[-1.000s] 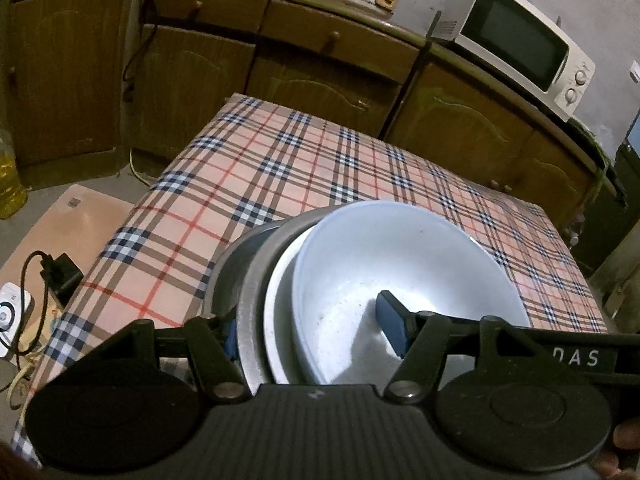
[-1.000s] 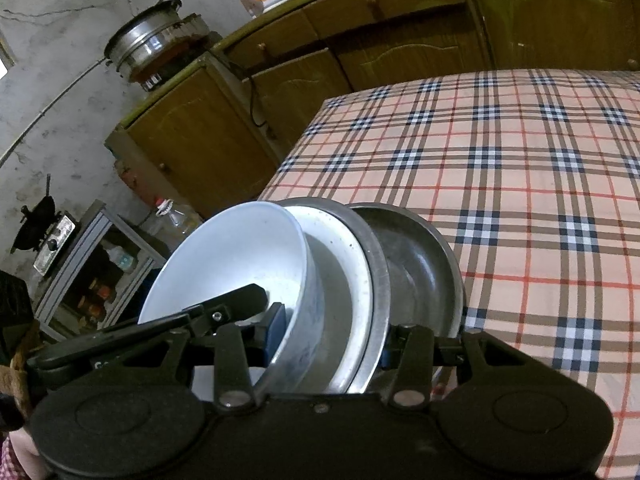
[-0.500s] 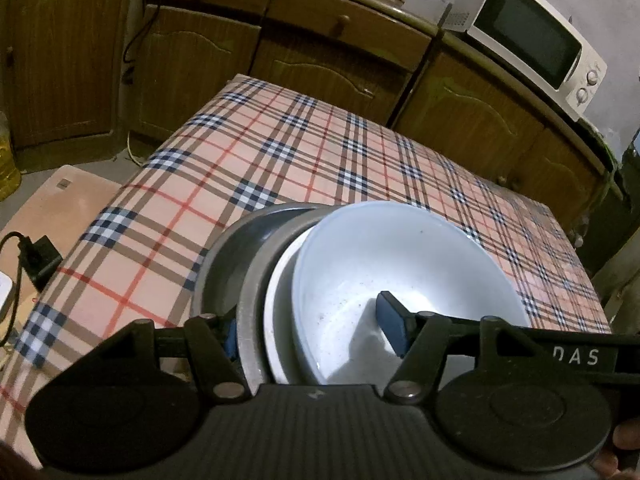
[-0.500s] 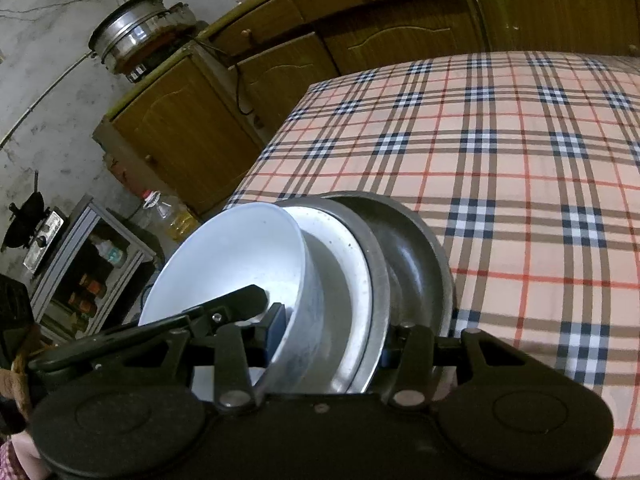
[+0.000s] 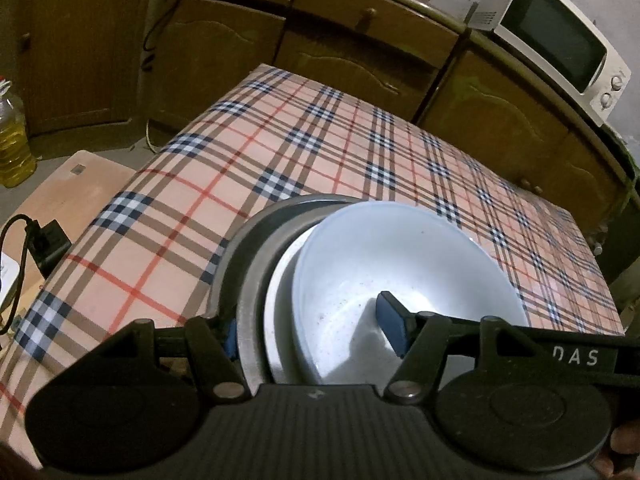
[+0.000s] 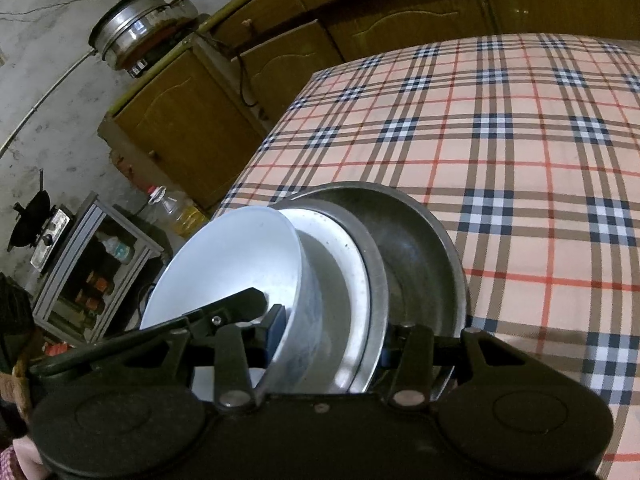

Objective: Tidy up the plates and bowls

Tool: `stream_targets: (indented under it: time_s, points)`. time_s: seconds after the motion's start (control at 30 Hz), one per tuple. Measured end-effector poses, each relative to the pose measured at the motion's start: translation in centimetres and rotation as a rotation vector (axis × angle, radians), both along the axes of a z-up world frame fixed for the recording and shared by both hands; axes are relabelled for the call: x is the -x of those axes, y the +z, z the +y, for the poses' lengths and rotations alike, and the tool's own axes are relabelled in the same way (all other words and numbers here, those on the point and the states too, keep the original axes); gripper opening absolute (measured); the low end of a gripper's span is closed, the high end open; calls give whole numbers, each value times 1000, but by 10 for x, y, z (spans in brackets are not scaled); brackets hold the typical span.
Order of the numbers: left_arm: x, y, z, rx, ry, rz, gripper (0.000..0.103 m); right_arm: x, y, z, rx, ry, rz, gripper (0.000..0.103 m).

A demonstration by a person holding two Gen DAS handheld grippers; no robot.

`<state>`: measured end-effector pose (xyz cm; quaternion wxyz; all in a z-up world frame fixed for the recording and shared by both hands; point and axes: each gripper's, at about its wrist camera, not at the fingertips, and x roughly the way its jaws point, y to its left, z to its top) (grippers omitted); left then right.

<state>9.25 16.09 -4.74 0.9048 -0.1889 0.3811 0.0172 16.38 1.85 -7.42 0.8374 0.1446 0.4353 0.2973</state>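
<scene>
A nested stack is held tilted above the plaid table (image 5: 320,152): a white bowl (image 5: 404,268) inside a white plate (image 5: 280,300) and two steel plates (image 5: 256,256). My left gripper (image 5: 310,326) is shut on the stack, one blue pad inside the bowl, the other behind the steel rims. In the right wrist view the same white bowl (image 6: 236,256), white plate (image 6: 340,276) and steel plates (image 6: 416,248) are clamped by my right gripper (image 6: 330,334), with the left gripper's finger showing inside the bowl.
Wooden cabinets (image 5: 224,48) run behind the table, with a microwave (image 5: 556,44) on top. An oil bottle (image 5: 12,136) stands on the floor at left. A steel pot (image 6: 140,36) sits on a counter, and a small shelf (image 6: 92,276) stands on the floor.
Both grippers and the stack have moved forward over the table; the near table edge and the floor have slid out of the left view. The grips are unchanged.
</scene>
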Motion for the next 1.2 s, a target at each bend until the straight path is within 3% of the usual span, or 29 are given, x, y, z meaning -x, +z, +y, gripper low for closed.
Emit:
stream_targets:
  time_s: [0.3, 0.43, 0.6, 1.1, 1.2]
  points:
    - [0, -1, -5, -43, -11, 6, 67, -5, -4, -2, -13, -12, 13, 53]
    - [1, 4, -13, -145, -10, -20, 65, -3, 0, -2, 3, -9, -21, 51]
    - [2, 4, -6, -108, 6, -14, 66, -1, 6, 5, 46, 6, -50, 50]
    - [6, 7, -18, -253, -40, -21, 64, 2, 17, 17, 151, 38, -80, 50]
    - [6, 7, -16, -239, -36, -15, 63, 2, 21, 20, 176, 45, -84, 50]
